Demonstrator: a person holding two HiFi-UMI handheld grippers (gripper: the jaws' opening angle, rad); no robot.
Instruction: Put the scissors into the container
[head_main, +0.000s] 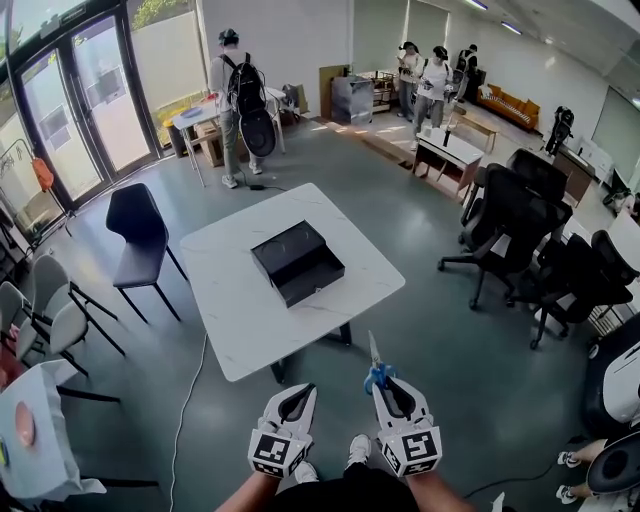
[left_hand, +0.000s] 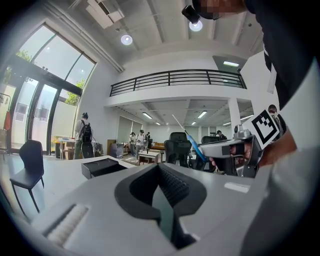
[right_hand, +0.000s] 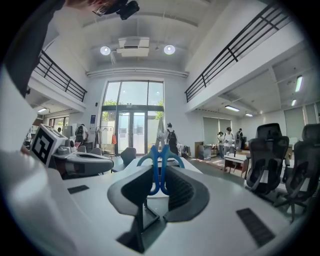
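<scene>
The container (head_main: 297, 262) is an open black box in the middle of a white table (head_main: 240, 320); the left gripper view shows the container (left_hand: 102, 166) ahead on the left. My right gripper (head_main: 388, 385) is shut on the blue-handled scissors (head_main: 376, 374), blades pointing up and forward, short of the table's near edge. In the right gripper view, the scissors' handles (right_hand: 156, 161) stand upright between the right gripper's (right_hand: 159, 171) pads. My left gripper (head_main: 298, 392) is beside it, shut and empty; in its own view the left gripper's (left_hand: 160, 168) tips meet.
A black chair (head_main: 140, 235) stands left of the table, with grey chairs (head_main: 50, 310) further left. Black office chairs (head_main: 520, 215) crowd the right side. A cable (head_main: 190, 400) runs over the floor. Several people (head_main: 235, 100) stand at the back.
</scene>
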